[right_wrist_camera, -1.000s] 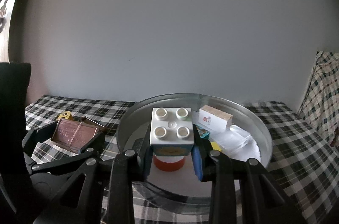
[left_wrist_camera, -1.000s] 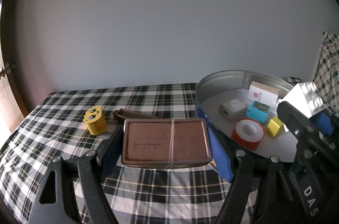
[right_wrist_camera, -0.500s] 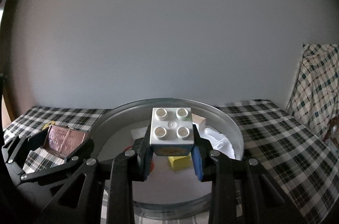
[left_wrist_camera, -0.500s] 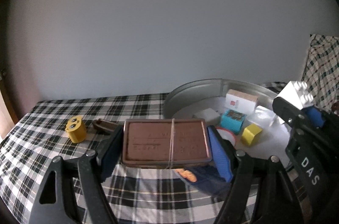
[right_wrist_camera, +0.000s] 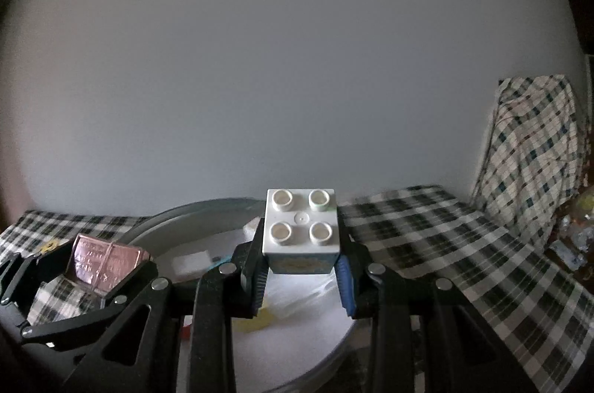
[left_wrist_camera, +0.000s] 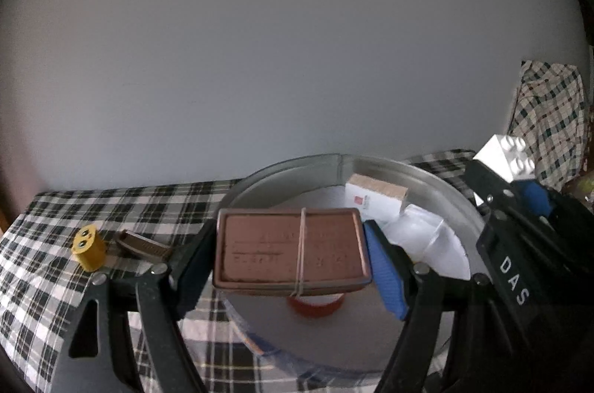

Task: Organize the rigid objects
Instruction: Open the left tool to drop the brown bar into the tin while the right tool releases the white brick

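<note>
At the far left of the left wrist view we see a small yellow cylinder [left_wrist_camera: 88,247] standing upright on the checked cloth [left_wrist_camera: 44,281], with a brown ribbed piece [left_wrist_camera: 143,244] lying just beside it on its right. Moving inward, our left gripper [left_wrist_camera: 293,253] is clamped on a flat brown tin [left_wrist_camera: 291,250] with a thin elastic band around its middle; the black finger presses its left edge and the blue pad [left_wrist_camera: 384,276] its right edge. The tin hangs level over the near-left rim of the round metal tray [left_wrist_camera: 438,177]. Under the tin a red and white ring [left_wrist_camera: 315,304] peeks out on the tray floor. Farther right in the tray we see a white box with a wooden-looking top [left_wrist_camera: 375,198] and, next to it, a crumpled clear bag [left_wrist_camera: 419,237]. At the right edge our right gripper [left_wrist_camera: 519,185] shows from the side, carrying a white stud brick [left_wrist_camera: 506,157].

In the right wrist view the left gripper [right_wrist_camera: 100,266] and its tin [right_wrist_camera: 105,261] sit low at the left, above the tray's [right_wrist_camera: 208,211] left rim. In the middle our right gripper [right_wrist_camera: 301,266] is closed on the white brick [right_wrist_camera: 301,231], studs up, both pads against its lower sides. It hangs over the tray, above the clear bag [right_wrist_camera: 297,300] and a yellow block [right_wrist_camera: 256,320]. To the right the checked cloth [right_wrist_camera: 445,244] runs on, and a checked fabric [right_wrist_camera: 534,148] is draped upright at the far edge.
</note>
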Demonstrator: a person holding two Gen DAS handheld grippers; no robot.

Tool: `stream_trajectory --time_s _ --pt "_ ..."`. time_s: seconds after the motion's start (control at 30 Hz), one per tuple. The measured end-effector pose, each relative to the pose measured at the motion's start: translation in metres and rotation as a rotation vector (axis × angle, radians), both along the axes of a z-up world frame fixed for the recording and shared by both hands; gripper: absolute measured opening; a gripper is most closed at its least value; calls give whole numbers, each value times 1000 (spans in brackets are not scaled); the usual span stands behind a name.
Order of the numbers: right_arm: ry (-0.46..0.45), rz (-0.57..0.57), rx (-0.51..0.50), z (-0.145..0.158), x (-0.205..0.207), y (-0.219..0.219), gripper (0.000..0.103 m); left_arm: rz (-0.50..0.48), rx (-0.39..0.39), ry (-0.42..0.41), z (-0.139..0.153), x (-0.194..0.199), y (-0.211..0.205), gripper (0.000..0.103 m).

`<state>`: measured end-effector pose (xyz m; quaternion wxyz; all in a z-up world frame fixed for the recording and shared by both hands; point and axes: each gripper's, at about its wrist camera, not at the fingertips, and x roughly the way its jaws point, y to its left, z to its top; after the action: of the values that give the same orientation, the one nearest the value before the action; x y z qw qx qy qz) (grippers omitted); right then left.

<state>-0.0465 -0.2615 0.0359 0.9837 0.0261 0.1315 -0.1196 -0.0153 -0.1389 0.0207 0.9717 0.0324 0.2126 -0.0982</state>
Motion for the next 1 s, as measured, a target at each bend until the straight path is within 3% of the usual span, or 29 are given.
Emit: stream_trajectory --time_s 0.3,0.8,1.0 --pt "-3 -26 38 9 21 -21 34 0 -64 63 8 31 -8 77" --pt "80 -53 31 16 69 -32 34 -18 -18 160 15 73 -26 77" --pt "161 -23 87 9 83 -38 34 -39 0 222 12 86 -28 77"
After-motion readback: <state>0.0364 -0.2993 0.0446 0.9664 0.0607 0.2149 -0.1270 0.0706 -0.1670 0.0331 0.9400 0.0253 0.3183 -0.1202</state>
